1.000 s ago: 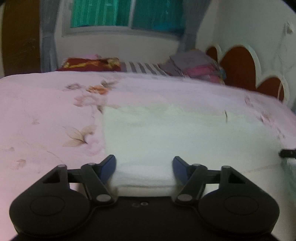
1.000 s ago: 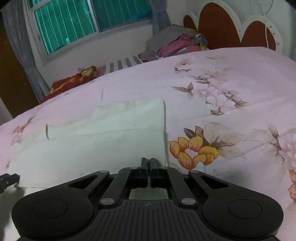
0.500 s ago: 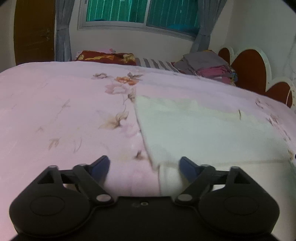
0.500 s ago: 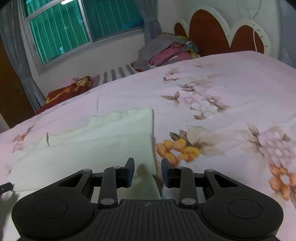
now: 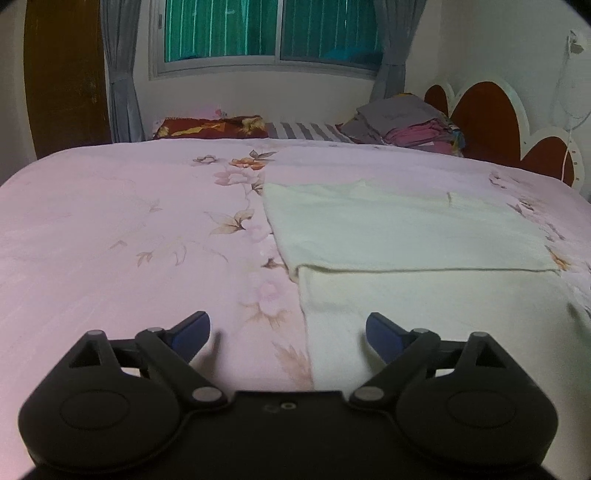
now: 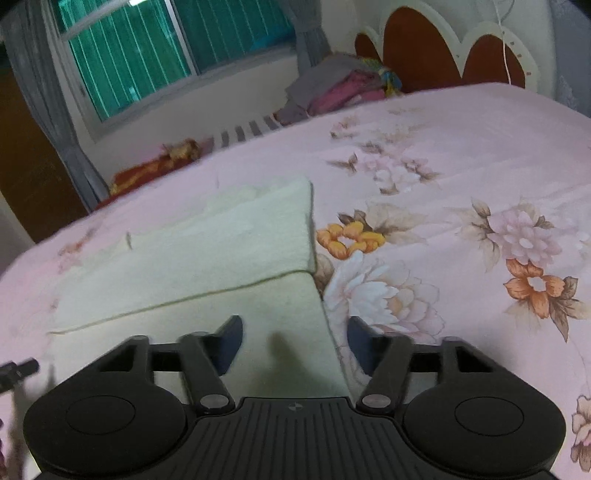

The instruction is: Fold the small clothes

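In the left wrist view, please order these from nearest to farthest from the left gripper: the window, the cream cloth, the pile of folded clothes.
From the left gripper:
1. Cream cloth, just ahead, right of centre, on the pink floral bedsheet.
2. Pile of folded clothes, beyond the bed's far edge, on the right.
3. Window, on the back wall.

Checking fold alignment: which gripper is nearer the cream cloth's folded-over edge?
Right, slightly, by my estimate. The right gripper straddles the cream cloth by its right border; the left gripper straddles its left border.
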### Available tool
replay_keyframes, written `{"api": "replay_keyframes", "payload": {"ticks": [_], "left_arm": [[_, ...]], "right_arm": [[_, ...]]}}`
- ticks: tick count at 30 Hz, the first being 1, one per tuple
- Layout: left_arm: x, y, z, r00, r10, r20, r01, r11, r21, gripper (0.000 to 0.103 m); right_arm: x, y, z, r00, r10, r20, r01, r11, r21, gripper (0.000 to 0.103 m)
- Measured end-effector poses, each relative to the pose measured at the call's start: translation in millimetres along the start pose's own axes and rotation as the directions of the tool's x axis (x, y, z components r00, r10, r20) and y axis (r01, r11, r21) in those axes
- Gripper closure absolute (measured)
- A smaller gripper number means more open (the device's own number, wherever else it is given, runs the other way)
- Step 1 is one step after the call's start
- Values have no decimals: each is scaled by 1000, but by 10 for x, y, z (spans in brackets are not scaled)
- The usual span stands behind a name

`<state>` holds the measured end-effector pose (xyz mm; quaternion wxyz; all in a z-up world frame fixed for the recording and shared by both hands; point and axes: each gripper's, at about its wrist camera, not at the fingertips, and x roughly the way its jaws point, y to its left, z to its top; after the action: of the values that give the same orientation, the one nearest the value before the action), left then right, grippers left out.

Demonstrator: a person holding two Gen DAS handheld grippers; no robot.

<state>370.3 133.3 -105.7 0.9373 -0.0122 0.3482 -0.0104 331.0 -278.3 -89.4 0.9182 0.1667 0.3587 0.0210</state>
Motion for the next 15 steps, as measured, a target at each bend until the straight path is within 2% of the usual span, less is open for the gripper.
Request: {"api": "replay_keyframes", "payload": {"ticks": [6,11,15], "left_arm": [[-456,-202,-264,1000,-6,0,6,1000,7,13],[-849,-231,-600,999,-39,-30,38,999,-10,25],[-1143,-106,-937,990,-109,-87,100,990,-99,29]], "right_arm": [[-408,-15,-179,998,63,12,-63,997,-36,41],[-854,-241,-506,996,84,-19,-84,995,-50,41],[-1180,-474,-885,990,119,-79,-123,991,-47,41]]}}
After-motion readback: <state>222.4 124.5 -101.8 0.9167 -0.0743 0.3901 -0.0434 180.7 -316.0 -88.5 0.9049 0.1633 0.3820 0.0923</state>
